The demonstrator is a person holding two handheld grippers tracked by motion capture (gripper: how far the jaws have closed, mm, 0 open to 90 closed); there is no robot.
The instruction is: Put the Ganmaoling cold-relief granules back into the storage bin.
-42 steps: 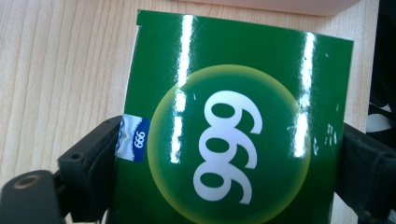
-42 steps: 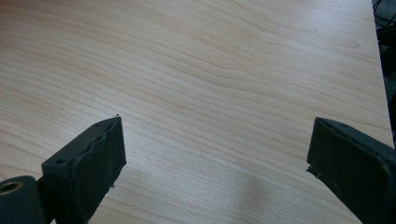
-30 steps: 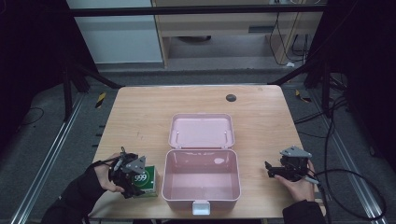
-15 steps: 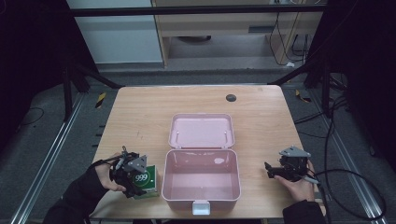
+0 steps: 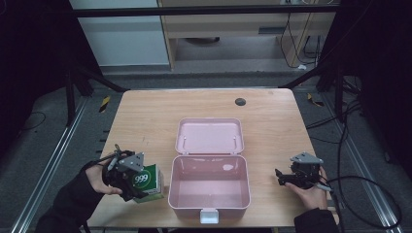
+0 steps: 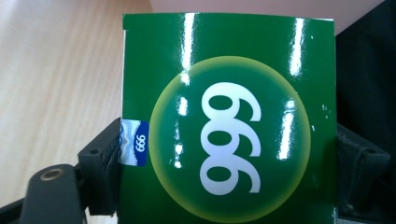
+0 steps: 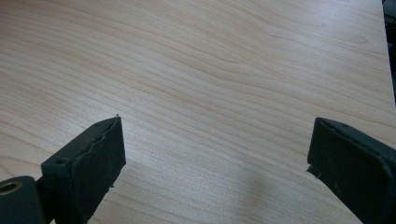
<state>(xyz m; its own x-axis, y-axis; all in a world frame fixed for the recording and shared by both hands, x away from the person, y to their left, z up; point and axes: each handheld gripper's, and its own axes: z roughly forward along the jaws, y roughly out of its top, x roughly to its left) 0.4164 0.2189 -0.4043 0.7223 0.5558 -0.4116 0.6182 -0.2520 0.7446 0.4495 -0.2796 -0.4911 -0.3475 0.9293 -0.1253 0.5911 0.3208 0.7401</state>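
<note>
A green box marked 999 sits at the table's front left, just left of an open pink case. My left gripper is shut on the green box, with a black jaw pressed against each of its sides. The case's lid lies flat behind its empty tub. At the front right my right gripper rests low over the table, open, jaws wide apart with bare wood between them.
A small dark round hole or grommet marks the far part of the wooden table. The case has a white latch at its front edge. Black frame bars and cables surround the table.
The left gripper has lifted and tilted the green box a little toward the case. The right gripper has stayed in place.
</note>
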